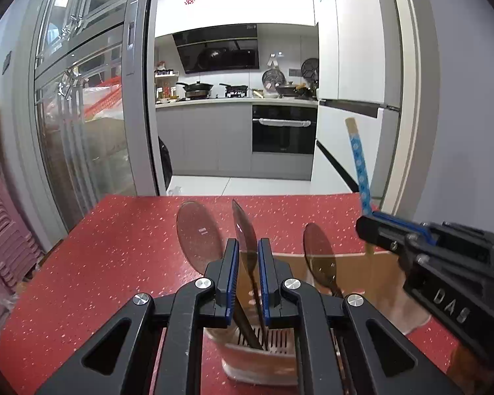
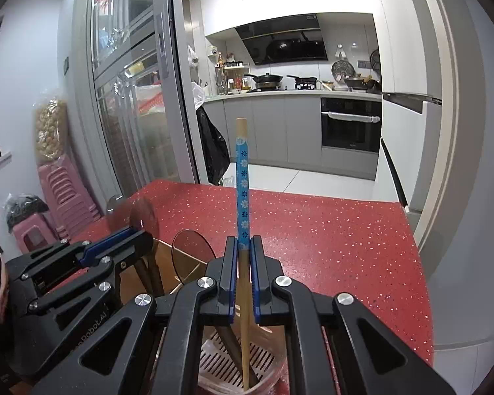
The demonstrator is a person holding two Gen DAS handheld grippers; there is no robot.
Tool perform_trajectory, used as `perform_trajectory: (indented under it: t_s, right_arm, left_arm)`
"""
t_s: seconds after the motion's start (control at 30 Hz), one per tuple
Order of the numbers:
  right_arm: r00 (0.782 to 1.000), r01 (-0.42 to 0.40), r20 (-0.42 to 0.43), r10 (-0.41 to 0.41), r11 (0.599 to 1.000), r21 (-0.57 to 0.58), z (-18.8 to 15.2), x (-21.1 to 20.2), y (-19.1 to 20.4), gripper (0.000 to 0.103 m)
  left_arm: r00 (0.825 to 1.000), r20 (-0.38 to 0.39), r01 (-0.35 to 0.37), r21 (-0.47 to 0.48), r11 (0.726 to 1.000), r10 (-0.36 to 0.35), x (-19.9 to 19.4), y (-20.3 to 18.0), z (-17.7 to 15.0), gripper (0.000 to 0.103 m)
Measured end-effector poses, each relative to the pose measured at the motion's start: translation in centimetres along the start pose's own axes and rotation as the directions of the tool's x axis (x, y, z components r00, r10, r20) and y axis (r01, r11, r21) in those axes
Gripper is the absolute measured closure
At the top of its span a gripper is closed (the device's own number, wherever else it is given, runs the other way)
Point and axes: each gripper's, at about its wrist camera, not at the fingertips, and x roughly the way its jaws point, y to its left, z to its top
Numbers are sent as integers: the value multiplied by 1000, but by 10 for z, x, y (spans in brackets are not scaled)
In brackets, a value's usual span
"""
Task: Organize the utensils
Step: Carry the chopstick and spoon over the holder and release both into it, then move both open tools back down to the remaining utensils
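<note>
**Two utensils, both upright over the holder**

Two grips are in hand. The left gripper (image 1: pixel 248 273) is clenched on a translucent brown plastic spoon (image 1: pixel 245 230), bowl up, handle running down into the slotted pinkish utensil holder (image 1: pixel 263 358) on the red speckled table (image 1: pixel 115 230). The right gripper (image 2: pixel 243 279) is clamped on a wooden chopstick with a blue floral band (image 2: pixel 242 181), near vertical, its tip inside the holder. Both look light, stiff and smooth, so they could slip; mid-shaft holds suit them.
</note>
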Motion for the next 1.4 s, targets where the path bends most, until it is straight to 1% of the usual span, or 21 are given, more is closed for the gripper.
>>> perform_trajectory:
  t_s: [0.07,0.13,0.17,0.2,0.33,0.4,0.5,0.6,0.7,0.77,0.8,0.93,1.0,1.1,1.13,1.17,1.2,1.23,1.27,1.4]
  right_arm:
    - [1000,-15,-18,15,1000,2,1,1,-1,94]
    - [1000,-13,-28,13,1000,6,3,0,-1,85]
    - [999,-19,-36,19,1000,16,4,0,-3,72]
    - [999,-24,-40,25,999,25,5,-1,-4,61]
    - [999,-32,-38,34,998,56,7,-10,-6,58]
    - [998,-44,-42,47,997,68,7,-18,-6,51]
    - [996,-68,-51,73,994,87,5,-34,-4,43]
    - [993,-87,-76,96,991,104,-4,-47,-2,39]
    - [986,-105,-116,121,986,132,-19,-59,2,37]
    - [981,-99,-153,122,984,151,-31,-64,4,36]
    - [976,-88,-184,117,983,161,-39,-66,6,36]
    - [947,-62,-297,124,976,208,-70,-65,10,36]
    - [928,-43,-351,121,974,223,-88,-63,13,36]
    - [902,-30,-410,134,968,250,-111,-59,15,36]
    - [896,-28,-422,140,965,260,-117,-58,17,36]
    - [887,-24,-439,145,962,271,-124,-57,18,36]
    - [881,-20,-449,146,961,274,-129,-57,20,36]
    - [876,-17,-459,148,961,276,-132,-56,22,36]
    - [870,-15,-469,149,961,278,-136,-55,25,36]
    - [848,6,-511,141,962,275,-147,-51,31,36]
  left_arm:
    - [1000,-12,2,-12,1000,-2,-3,3,0,66]
    - [1000,-19,1,-20,1000,-1,-7,5,1,66]
    - [1000,-21,0,-21,1000,-1,-10,6,1,66]
    - [1000,-20,-1,-20,1000,1,-14,7,1,66]
    - [1000,-30,-7,-4,1000,7,-29,10,0,66]
    - [999,-49,-7,-6,1000,7,-37,15,-4,66]
    - [995,-93,-22,-9,1000,21,-46,23,-13,66]
    - [987,-156,-45,-24,999,40,-54,34,-27,66]
    - [971,-232,-68,-37,997,57,-60,44,-47,66]
    - [958,-281,-73,-39,997,59,-63,51,-63,65]
    - [954,-294,-76,-38,996,61,-64,53,-68,66]
    - [936,-346,-83,-30,996,68,-75,56,-98,65]
    - [927,-370,-82,-48,996,58,-80,60,-111,65]
    - [919,-392,-83,-75,994,47,-85,67,-124,65]
    - [916,-398,-85,-85,993,45,-86,69,-128,51]
    - [913,-405,-89,-97,991,42,-88,72,-132,4]
    - [910,-411,-103,-104,989,52,-90,74,-135,0]
    - [918,-390,-121,-111,986,68,-96,76,-138,0]
    - [921,-384,-121,-106,987,72,-98,77,-139,0]
    - [909,-403,-148,-69,987,108,-98,82,-149,0]
